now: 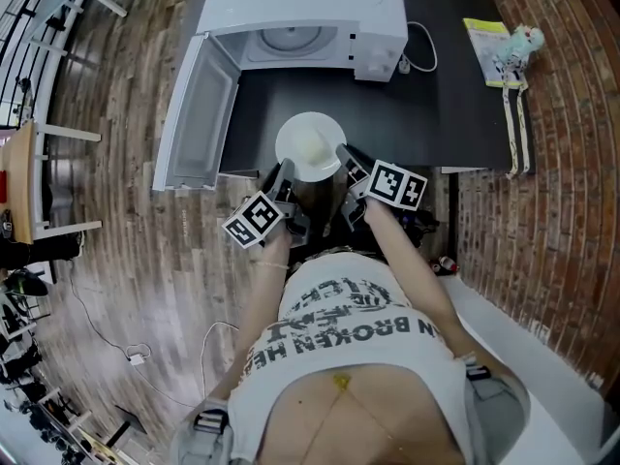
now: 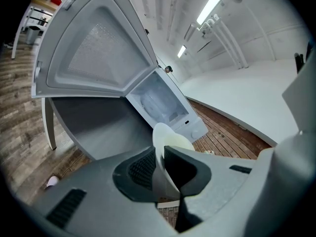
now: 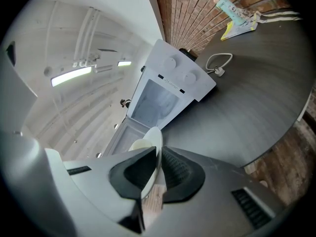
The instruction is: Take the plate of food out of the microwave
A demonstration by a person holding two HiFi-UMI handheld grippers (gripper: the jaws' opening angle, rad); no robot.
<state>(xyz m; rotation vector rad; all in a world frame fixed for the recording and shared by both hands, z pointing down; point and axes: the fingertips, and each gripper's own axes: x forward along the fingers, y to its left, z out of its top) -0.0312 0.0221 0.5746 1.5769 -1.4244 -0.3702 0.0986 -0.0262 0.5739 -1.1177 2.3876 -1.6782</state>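
A white plate of food (image 1: 310, 146) sits between the two claws, the left gripper (image 1: 283, 177) and right gripper (image 1: 349, 160) each clamped on its rim, with the open microwave (image 1: 320, 13) beyond them.

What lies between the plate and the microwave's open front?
Nothing: in the head view only bare dark table separates the plate from the microwave.
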